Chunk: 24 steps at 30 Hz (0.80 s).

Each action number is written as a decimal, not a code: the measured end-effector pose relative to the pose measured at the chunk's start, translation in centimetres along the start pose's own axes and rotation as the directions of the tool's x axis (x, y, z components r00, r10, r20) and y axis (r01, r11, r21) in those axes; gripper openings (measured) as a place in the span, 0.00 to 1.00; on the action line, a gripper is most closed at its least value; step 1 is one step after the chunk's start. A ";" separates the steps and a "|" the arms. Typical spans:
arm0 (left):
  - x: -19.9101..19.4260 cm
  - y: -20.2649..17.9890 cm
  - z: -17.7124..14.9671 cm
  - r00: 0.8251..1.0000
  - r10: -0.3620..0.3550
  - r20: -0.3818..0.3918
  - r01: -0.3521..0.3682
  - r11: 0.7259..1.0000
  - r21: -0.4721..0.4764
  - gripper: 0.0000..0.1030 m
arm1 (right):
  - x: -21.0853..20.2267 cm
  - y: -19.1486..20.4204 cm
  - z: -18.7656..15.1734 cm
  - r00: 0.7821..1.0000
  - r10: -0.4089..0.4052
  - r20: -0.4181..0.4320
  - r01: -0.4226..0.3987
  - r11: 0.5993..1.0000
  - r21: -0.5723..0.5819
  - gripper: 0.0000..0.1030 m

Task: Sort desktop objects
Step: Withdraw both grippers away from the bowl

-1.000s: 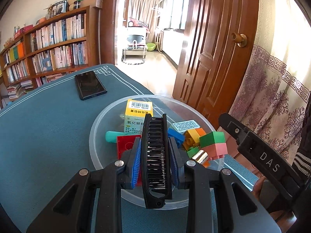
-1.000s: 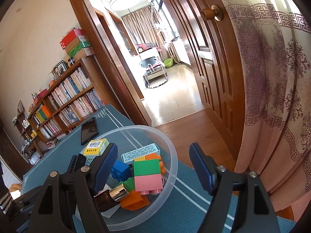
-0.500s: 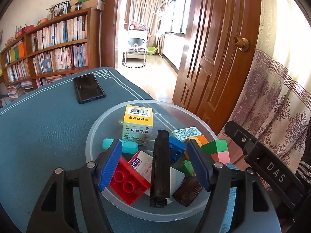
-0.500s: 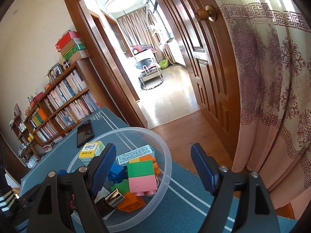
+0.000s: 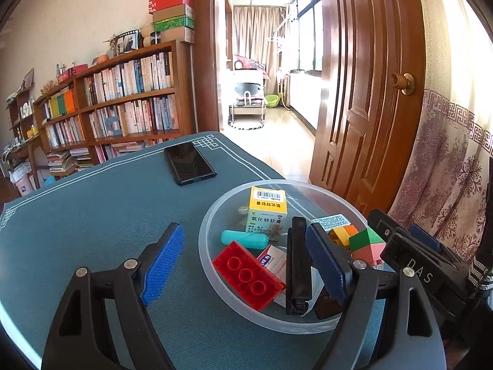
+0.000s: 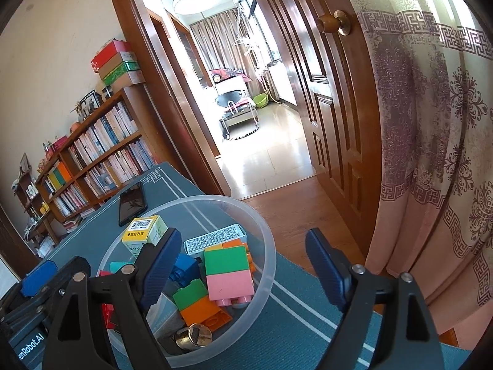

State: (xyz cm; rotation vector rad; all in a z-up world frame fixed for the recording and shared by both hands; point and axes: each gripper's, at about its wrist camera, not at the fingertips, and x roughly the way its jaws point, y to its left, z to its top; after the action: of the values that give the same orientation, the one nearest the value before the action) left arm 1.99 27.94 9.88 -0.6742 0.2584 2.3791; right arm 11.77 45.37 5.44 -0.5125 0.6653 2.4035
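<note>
Nothing is gripped by the left tool (image 5: 249, 259), whose jaws are opening above the clear bowl (image 5: 205, 248). Inside the bowl a black comb (image 5: 296, 265) is seen among blocks. The right tool (image 6: 243, 265) is likewise opening, empty. Farther off, a phone (image 5: 189, 162) lies on the tabletop (image 5: 92, 203).

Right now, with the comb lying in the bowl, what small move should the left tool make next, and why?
Probably swing toward the phone: it alone lies outside the bowl. The left tool is opening, gripping nothing, and the comb rests inside.
</note>
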 end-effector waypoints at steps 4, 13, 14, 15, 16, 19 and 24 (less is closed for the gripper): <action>-1.0 1.0 -0.1 0.999 0.046 0.003 -0.046 0.999 -0.010 0.83 | 0.0 1.0 -0.4 1.000 0.006 0.001 -0.006 0.999 -0.051 0.92; -4.0 2.7 -0.7 0.994 0.099 0.038 -0.097 0.995 -0.037 0.83 | -1.3 1.9 -0.7 0.996 0.010 0.087 -0.001 0.995 -0.097 0.99; -4.3 3.0 -0.7 0.994 0.098 0.041 -0.096 0.994 -0.045 0.83 | -1.3 1.8 -0.7 0.996 0.002 0.088 0.006 0.995 -0.095 0.99; -4.7 3.3 -0.8 0.994 0.095 0.045 -0.092 0.994 -0.054 0.83 | -1.3 1.8 -0.8 0.995 -0.010 0.096 0.019 0.996 -0.092 0.99; -5.1 3.6 -0.8 0.994 0.095 0.049 -0.092 0.994 -0.065 0.83 | -1.5 1.7 -0.8 0.993 -0.025 0.113 0.036 0.995 -0.089 0.99; -6.1 4.2 -0.9 0.991 0.123 0.062 -0.117 0.989 -0.090 0.87 | -2.2 1.7 -0.8 0.987 -0.045 0.153 0.059 0.995 -0.084 0.99; -7.7 4.9 -1.4 0.979 0.181 0.095 -0.170 0.979 -0.116 0.99 | -2.5 1.4 -1.9 0.997 -0.021 0.079 0.030 0.992 -0.120 0.99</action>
State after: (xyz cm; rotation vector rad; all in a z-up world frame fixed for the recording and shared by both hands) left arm 4.56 19.53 12.83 -0.5935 0.1511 2.6040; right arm 13.12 42.21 5.63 -0.4716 0.4787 2.4366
